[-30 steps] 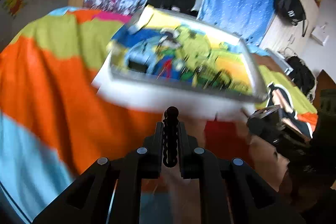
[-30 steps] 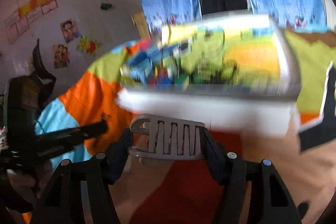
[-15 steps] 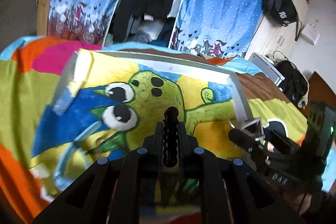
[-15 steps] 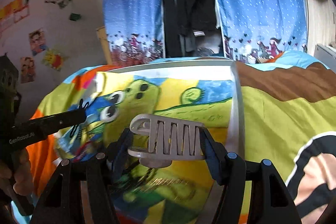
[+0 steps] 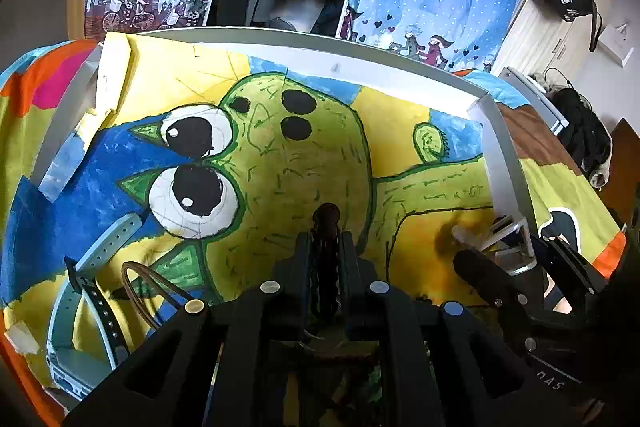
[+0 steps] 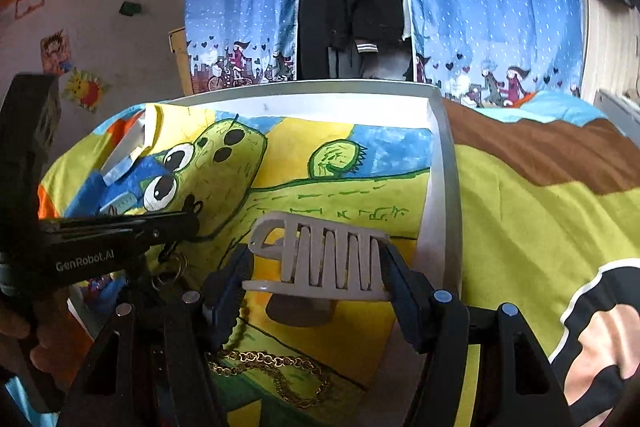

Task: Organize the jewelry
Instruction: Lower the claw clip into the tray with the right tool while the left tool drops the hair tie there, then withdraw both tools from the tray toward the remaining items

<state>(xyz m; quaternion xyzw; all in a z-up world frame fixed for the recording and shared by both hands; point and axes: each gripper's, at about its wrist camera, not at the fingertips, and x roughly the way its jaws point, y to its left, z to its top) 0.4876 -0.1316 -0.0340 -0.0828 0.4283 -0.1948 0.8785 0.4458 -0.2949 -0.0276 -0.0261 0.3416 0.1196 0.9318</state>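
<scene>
Both over the white-rimmed tray (image 5: 500, 163) with the painted cactus liner. My left gripper (image 5: 326, 239) is pinched nearly closed on a dark beaded bracelet (image 5: 326, 217); my right gripper (image 6: 316, 263) clamps a grey plastic claw hair clip (image 6: 320, 255). I'd lower each onto bare liner, clear of the gold chain (image 6: 272, 367) at the near edge.

grey hair clip (image 6: 320, 259) clamped flat, dark bead string (image 5: 326, 251) pinched upright, gold chain (image 6: 276, 371) loose in white tray (image 6: 442, 163)
</scene>
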